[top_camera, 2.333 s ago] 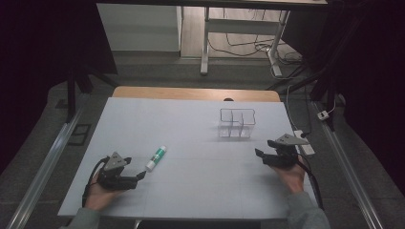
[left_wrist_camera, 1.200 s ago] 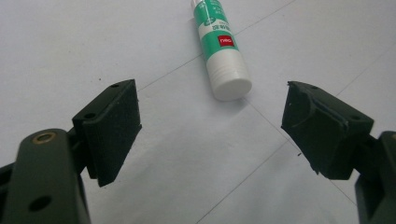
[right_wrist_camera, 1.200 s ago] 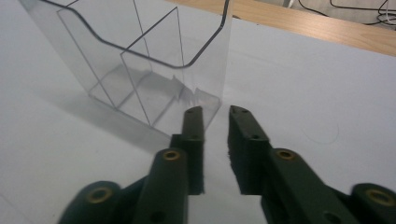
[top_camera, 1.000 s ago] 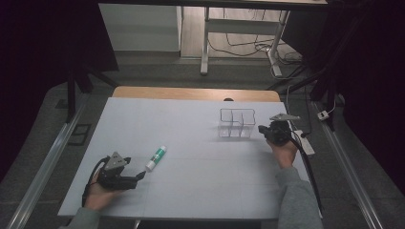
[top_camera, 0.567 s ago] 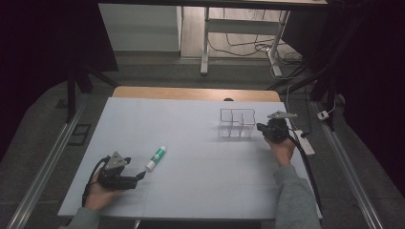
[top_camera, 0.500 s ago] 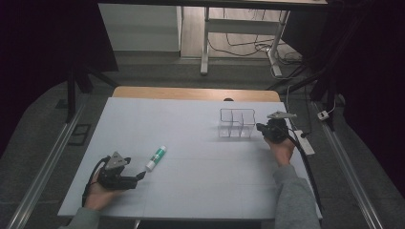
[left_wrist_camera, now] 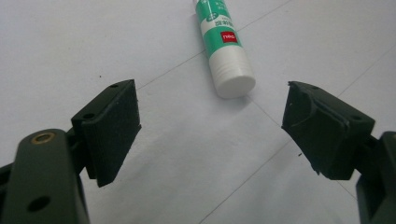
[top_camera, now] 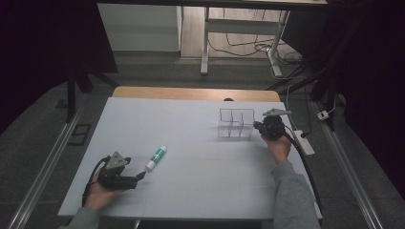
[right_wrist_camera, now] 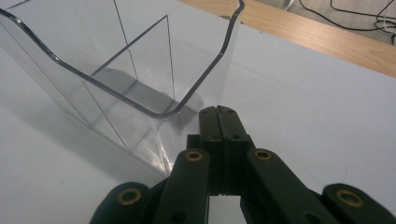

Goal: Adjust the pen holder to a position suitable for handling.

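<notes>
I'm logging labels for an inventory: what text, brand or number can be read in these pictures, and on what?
Glue stick: a small red patch carries white letters, too blurred to read.
Glue stick, green band: white print, too small to read.
Clear organizer: no text.

The glue stick (left_wrist_camera: 223,43) is showing a green and white body with a red label patch and a white cap. The divided holder (right_wrist_camera: 126,74) is appearing clear and colourless. Both grippers (top_camera: 139,175) (top_camera: 260,128) are showing black, each topped by a grey plate. The table (top_camera: 191,186) is looking plain white, edged in wood at the far side.
</notes>
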A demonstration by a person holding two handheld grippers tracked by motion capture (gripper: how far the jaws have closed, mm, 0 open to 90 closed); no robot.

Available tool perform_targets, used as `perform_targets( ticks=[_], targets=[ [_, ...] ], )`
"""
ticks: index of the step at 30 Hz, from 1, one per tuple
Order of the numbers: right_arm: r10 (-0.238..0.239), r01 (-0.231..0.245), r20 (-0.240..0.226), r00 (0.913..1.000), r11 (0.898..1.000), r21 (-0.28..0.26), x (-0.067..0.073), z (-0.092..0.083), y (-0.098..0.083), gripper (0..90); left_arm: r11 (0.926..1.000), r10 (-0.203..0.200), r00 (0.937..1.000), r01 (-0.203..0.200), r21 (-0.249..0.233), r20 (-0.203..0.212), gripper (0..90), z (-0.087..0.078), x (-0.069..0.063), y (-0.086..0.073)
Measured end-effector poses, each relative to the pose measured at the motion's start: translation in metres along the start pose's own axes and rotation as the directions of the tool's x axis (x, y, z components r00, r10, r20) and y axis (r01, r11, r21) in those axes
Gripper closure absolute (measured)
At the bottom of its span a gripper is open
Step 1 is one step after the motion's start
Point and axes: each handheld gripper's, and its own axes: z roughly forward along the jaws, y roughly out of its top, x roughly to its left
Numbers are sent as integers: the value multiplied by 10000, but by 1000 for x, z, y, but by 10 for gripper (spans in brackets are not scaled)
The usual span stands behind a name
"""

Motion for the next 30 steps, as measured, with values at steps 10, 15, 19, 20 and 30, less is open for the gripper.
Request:
perform_targets(
  ticks=[10, 15, 19, 20, 30],
  targets=[
    [-173, 169, -217, 9996, 9998, -146, 6, 2, 3, 894, 10000, 22, 10000, -22, 33, 0, 185, 0, 0, 0],
    [-178, 171, -326, 9993, 9996, -219, 9, 5, 3, 894, 10000, 18, 10000, -18, 71, -5, 182, 1, 0, 0],
    [-259, 250, -394, 9989, 9994, -225, 13, 7, 2, 894, 9999, 37, 10000, -37, 100, -19, 181, 1, 0, 0],
    [-255, 245, -441, 9987, 9994, -240, 14, 8, 2, 894, 9999, 39, 10000, -39, 99, -20, 181, 1, 0, 0],
    [-360, 347, -549, 9978, 9991, -249, 20, 11, 5, 894, 9999, 47, 10000, -46, 131, -12, 180, 2, 0, 0]
  ],
)
